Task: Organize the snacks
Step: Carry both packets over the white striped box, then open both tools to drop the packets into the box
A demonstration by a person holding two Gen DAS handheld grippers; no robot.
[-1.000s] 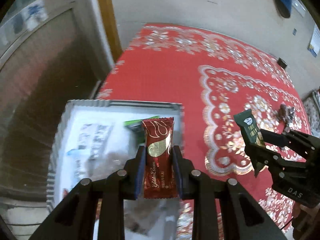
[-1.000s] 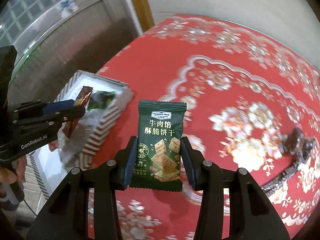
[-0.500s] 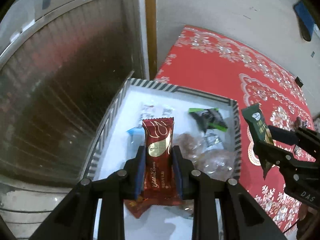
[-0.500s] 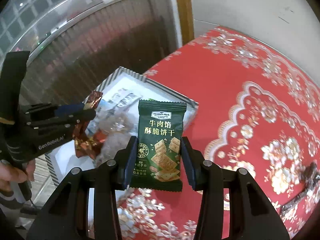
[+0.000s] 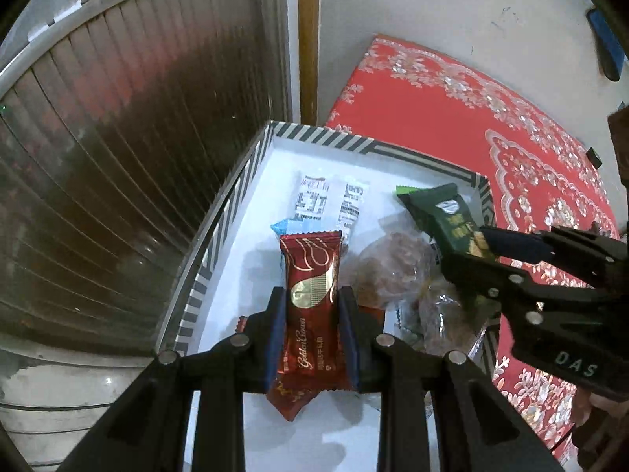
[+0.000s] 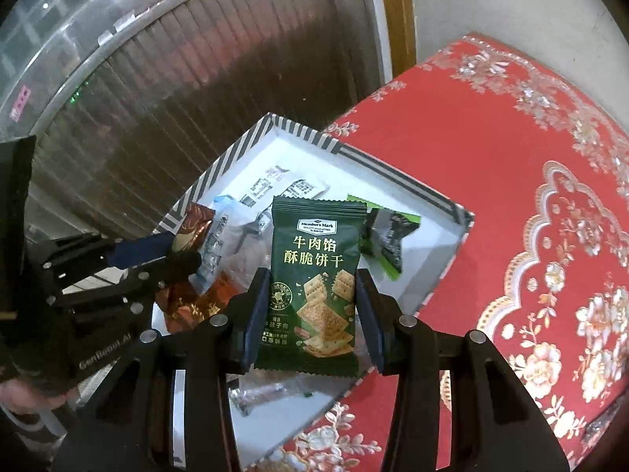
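Left hand-held gripper (image 5: pixel 310 306) clamps red snack bar (image 5: pixel 312 303); right hand-held gripper (image 6: pixel 310 310) clamps green cracker packet (image 6: pixel 316 287). Both above striped box (image 5: pixel 232 204) holding snacks.

Your left tongs (image 5: pixel 310 306) point steeply downward with both blue-padded fingers (image 5: pixel 274 326) pressed against the sides of a red wrapper (image 5: pixel 310 295), which stands upright between them. Your right tongs (image 6: pixel 310 306) point downward at a similar angle, fingers (image 6: pixel 367 306) clamped on a green packet (image 6: pixel 316 283), also upright. The two tongs sit side by side, close together, tips angled toward each other. Part of your hand (image 6: pixel 23 397) shows behind the left tongs.
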